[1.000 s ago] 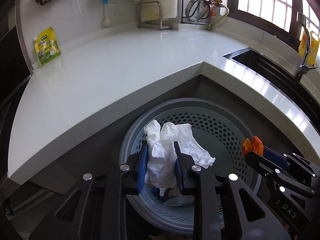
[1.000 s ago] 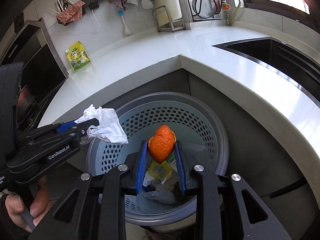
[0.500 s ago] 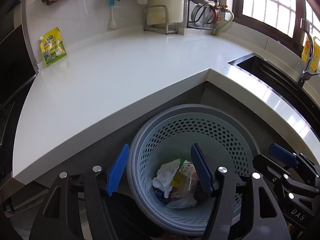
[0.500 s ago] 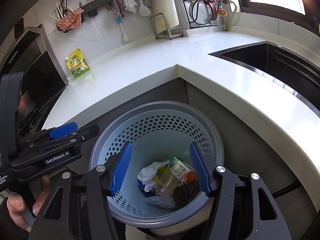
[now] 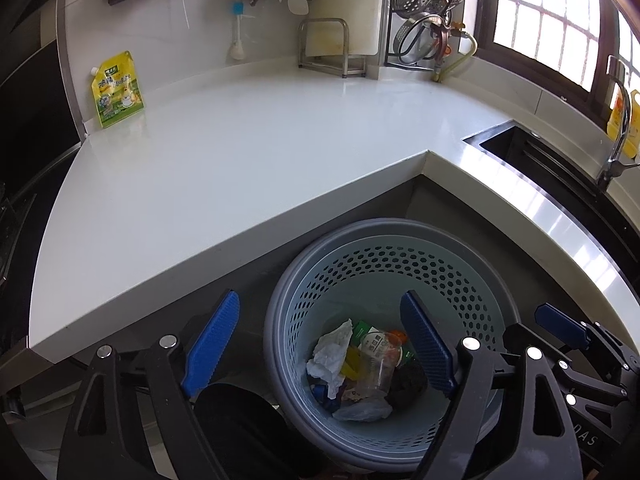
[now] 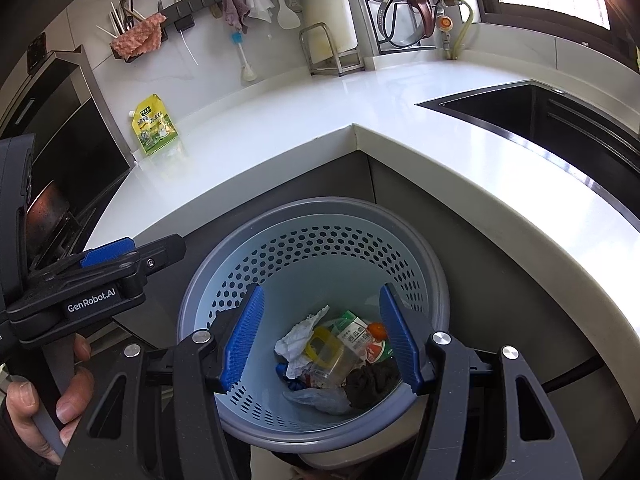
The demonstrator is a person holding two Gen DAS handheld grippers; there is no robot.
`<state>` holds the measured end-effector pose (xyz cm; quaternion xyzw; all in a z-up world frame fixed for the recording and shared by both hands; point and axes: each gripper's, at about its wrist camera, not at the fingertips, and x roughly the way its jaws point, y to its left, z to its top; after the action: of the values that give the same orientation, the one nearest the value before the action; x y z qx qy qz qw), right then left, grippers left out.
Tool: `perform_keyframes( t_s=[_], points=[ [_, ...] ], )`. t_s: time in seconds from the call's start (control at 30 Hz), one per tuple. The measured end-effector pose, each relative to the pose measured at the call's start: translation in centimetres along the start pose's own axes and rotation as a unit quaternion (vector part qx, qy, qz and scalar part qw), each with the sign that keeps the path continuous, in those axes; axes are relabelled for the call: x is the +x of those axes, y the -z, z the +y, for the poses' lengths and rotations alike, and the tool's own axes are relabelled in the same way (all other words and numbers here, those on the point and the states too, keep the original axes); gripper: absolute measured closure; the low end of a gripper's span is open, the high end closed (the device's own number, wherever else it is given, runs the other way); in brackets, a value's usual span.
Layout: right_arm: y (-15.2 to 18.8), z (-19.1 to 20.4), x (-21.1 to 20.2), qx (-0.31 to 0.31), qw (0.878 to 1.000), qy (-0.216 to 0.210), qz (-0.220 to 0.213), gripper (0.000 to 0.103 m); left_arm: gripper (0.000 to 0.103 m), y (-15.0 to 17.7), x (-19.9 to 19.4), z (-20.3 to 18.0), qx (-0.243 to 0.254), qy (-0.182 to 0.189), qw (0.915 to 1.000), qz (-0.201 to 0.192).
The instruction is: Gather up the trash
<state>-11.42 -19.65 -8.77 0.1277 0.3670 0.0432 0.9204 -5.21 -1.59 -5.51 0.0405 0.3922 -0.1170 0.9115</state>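
Note:
A grey perforated trash basket (image 5: 384,240) stands on the floor below the counter corner; it also shows in the right wrist view (image 6: 316,210). Inside lie a crumpled white tissue (image 5: 332,350), an orange peel (image 6: 377,330), a clear plastic bottle (image 5: 380,360), a green carton (image 6: 352,328) and other scraps. My left gripper (image 5: 320,344) is open and empty above the basket's left side. My right gripper (image 6: 320,340) is open and empty above the basket's middle. The left gripper shows at the left of the right wrist view (image 6: 120,256).
A white L-shaped counter (image 5: 240,152) wraps behind the basket. A yellow pouch (image 5: 116,90) leans on the back wall. A black sink (image 5: 560,168) with a tap (image 5: 616,140) is at the right. A dish rack (image 5: 424,20) stands at the back.
Both grippers opened. The white tissue dropped from the left one and the orange peel from the right one into the basket. Both grippers then rose slightly.

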Motion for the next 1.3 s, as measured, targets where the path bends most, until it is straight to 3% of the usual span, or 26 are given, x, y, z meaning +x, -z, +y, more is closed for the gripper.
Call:
perform_keyframes(
  t_s=[0.33, 0.8, 1.3],
  points=[
    [0.03, 0.09, -0.16, 0.003, 1.0, 0.002, -0.002, 0.041, 0.008, 0.1, -0.46, 0.41, -0.004, -0.004, 1.0, -0.007],
    [-0.09, 0.27, -0.23, 0.008, 1.0, 0.014, -0.007, 0.034, 0.007, -0.04, -0.38, 0.84, -0.011, -0.019, 0.9998, -0.003],
    [-0.19, 0.19, -0.4, 0.014, 1.0, 0.016, -0.01, 0.034, 0.006, 0.16, -0.36, 0.8, -0.011, -0.031, 0.9994, 0.002]
  ],
)
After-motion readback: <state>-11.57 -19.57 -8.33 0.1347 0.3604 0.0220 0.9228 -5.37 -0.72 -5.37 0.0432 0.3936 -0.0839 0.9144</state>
